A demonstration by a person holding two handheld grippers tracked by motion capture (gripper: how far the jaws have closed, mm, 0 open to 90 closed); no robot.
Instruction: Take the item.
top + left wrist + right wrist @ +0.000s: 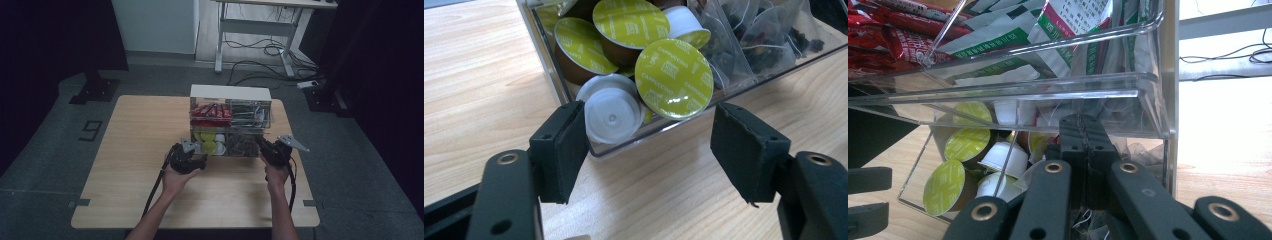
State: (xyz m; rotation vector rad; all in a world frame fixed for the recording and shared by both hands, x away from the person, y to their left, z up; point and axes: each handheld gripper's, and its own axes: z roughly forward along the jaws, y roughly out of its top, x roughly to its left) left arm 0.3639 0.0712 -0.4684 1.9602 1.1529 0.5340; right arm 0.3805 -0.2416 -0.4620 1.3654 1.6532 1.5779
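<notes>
Right now the left gripper [649, 145], jaws spread, is lining up on the capsules [673, 79] in the organizer's [231, 122] near-left drawer while the right gripper [1083, 137], pressed together, is probably pinching a tea-bag string; next, a careful closing on one capsule.

Green-lidded coffee capsules [673, 79] — jumbled, tilted — in the clear drawer [549, 75] on the table.
</notes>
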